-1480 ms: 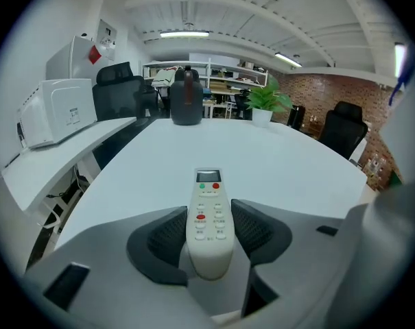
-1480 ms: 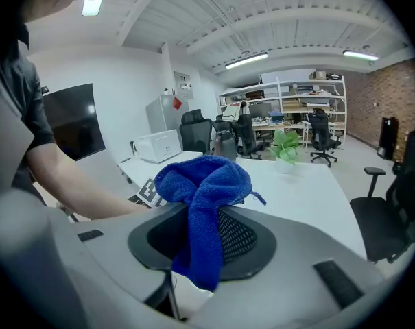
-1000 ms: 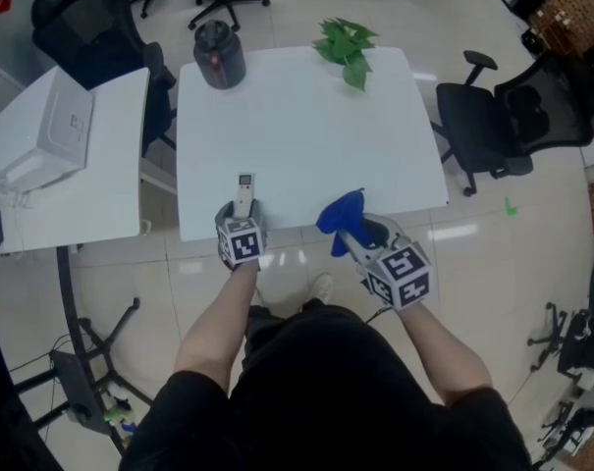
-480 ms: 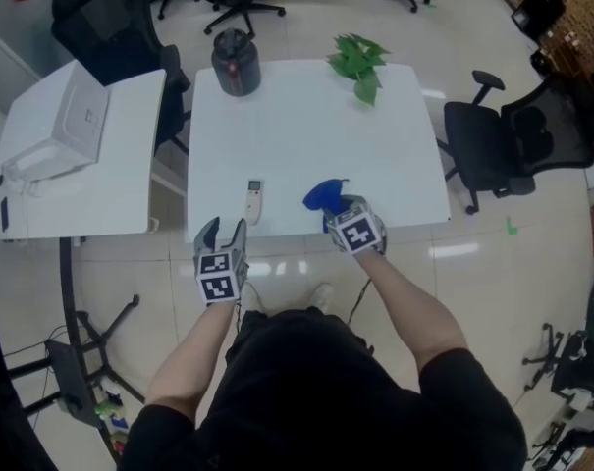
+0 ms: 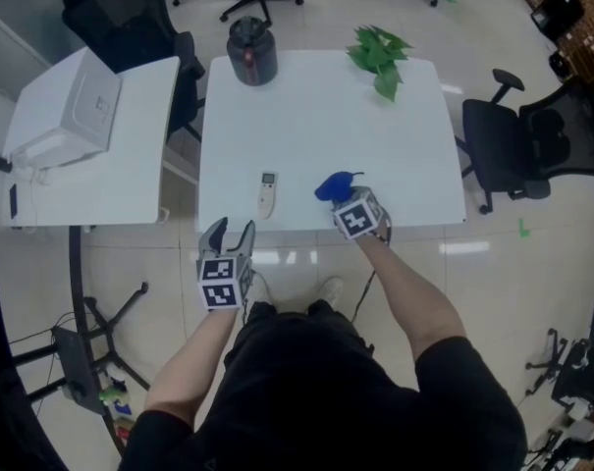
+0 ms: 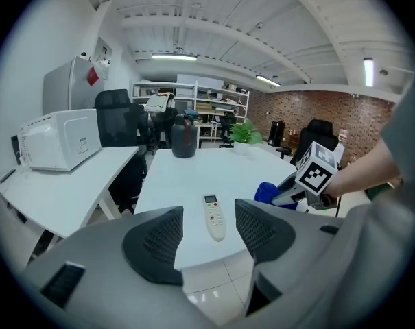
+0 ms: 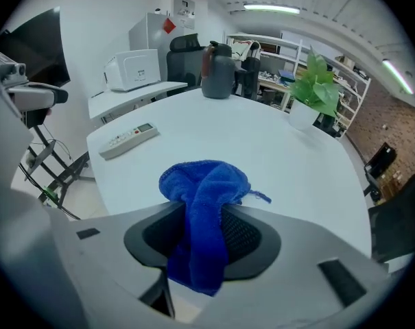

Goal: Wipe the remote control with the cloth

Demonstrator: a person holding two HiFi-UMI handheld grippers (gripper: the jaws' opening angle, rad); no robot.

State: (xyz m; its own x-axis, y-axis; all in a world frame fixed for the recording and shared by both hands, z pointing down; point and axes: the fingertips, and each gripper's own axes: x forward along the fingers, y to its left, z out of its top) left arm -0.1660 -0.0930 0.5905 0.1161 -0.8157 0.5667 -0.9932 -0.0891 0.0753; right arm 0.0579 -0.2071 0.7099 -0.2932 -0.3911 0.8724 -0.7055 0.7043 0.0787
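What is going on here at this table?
A person holds a gripper in each hand at the near edge of the white table. The right gripper has the blue cloth between its jaws, which are opening. The left gripper is open and empty, off the table edge, aimed at the remote control, which lies flat, apart from the cloth.

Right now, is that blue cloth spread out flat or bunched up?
Bunched up. The cloth is a crumpled wad caught between the opening jaws of the right gripper, with its tail hanging down below them.
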